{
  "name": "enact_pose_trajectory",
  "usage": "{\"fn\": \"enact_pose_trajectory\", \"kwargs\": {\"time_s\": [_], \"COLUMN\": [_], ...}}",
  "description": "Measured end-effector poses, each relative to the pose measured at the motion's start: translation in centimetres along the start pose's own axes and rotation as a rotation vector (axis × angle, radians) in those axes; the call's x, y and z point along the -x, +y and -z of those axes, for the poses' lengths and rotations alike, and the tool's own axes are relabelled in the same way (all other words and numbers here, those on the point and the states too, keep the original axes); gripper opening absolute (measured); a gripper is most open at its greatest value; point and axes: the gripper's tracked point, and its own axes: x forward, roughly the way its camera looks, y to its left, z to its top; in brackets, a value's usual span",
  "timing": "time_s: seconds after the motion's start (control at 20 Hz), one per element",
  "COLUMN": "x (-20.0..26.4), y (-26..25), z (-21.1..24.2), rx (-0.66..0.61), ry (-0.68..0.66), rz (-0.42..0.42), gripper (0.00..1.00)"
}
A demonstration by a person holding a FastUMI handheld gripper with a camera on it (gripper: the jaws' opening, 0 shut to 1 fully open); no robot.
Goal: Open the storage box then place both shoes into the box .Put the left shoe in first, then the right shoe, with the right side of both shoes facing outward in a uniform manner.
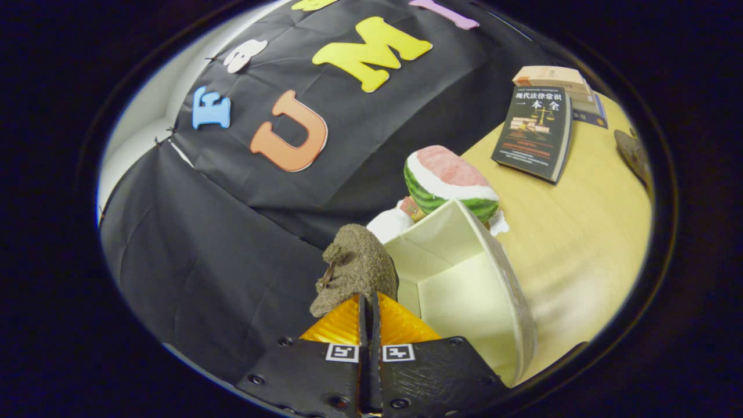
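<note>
Watermelon slice [450,180] upright on counter [586,232], red face and striped green rind showing, near black cloth wall [191,244]. White crumpled stuff [390,223] and small reddish thing [411,208] just beside watermelon; cannot tell what either is. Dark book [534,132] flat on counter, well apart from watermelon. Two more books stacked beyond it: tan one [548,75] on top, blue one [591,110] underneath, touching dark book's far corner. Brownish object [634,155] on counter past books, partly cut off, unclear.

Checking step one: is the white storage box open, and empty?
Open and empty: white storage box shows bare inner walls; gripper holds grey-brown fuzzy shoe beside it.
</note>
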Motion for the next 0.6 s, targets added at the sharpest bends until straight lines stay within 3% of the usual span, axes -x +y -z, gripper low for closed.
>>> {"fn": "enact_pose_trajectory", "kwargs": {"time_s": [0.15,0.6], "x": [-1.1,-2.8], "y": [-0.7,-2.7], "z": [1.3,2.8], "rx": [-0.037,0.02], "ry": [0.023,0.07], "rz": [0.021,0.103], "gripper": [0.0,0.0]}}
